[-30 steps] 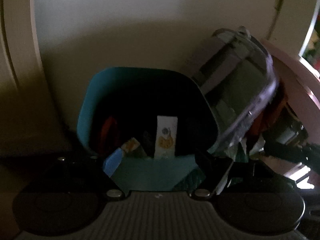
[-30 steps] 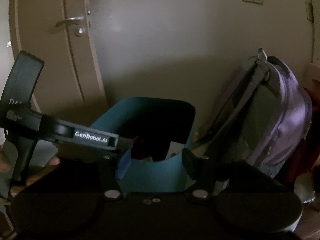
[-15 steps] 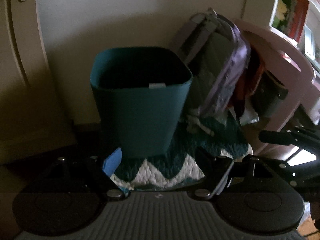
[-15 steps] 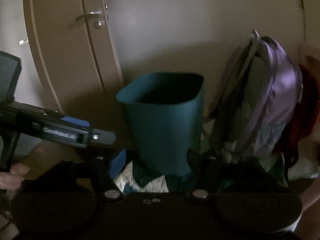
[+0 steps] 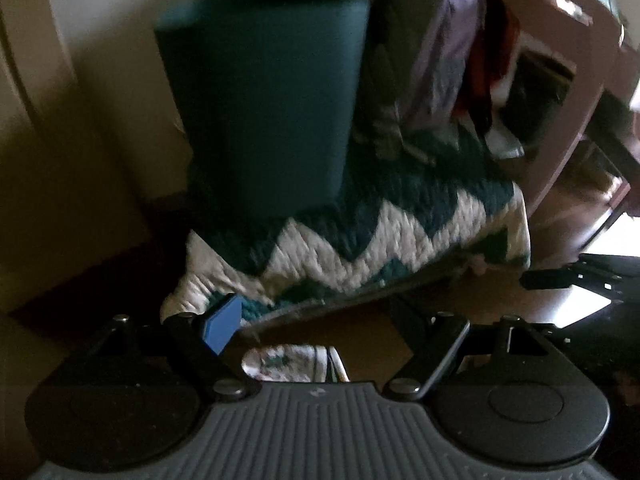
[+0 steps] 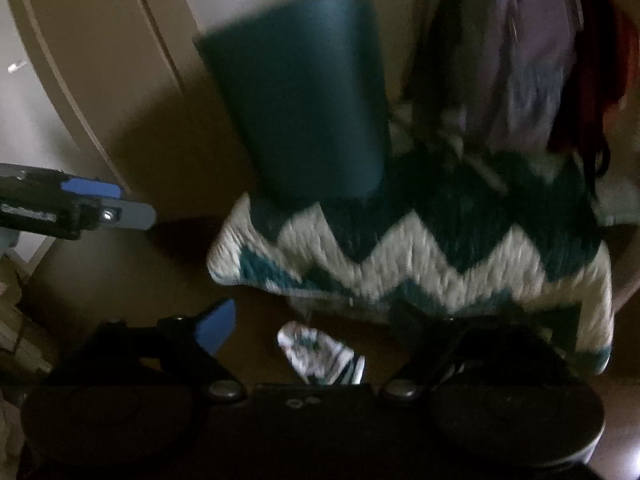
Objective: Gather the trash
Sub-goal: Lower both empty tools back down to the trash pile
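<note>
Now both claws have dropped from over the bin (image 5: 264, 108) toward the floor. The left claw (image 5: 316, 330) is spread wide with nothing in it. A crumpled wrapper (image 6: 320, 354) lies on the floor just in front of the rug (image 6: 440, 248). The right claw (image 6: 328, 330) has just spread wider, empty, with the wrapper between its fingers. I think it grabs that next.

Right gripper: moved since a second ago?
Yes. The right gripper has dropped from over the teal bin toward the floor, now over a crumpled wrapper; jaws just opened wider, empty.
</note>
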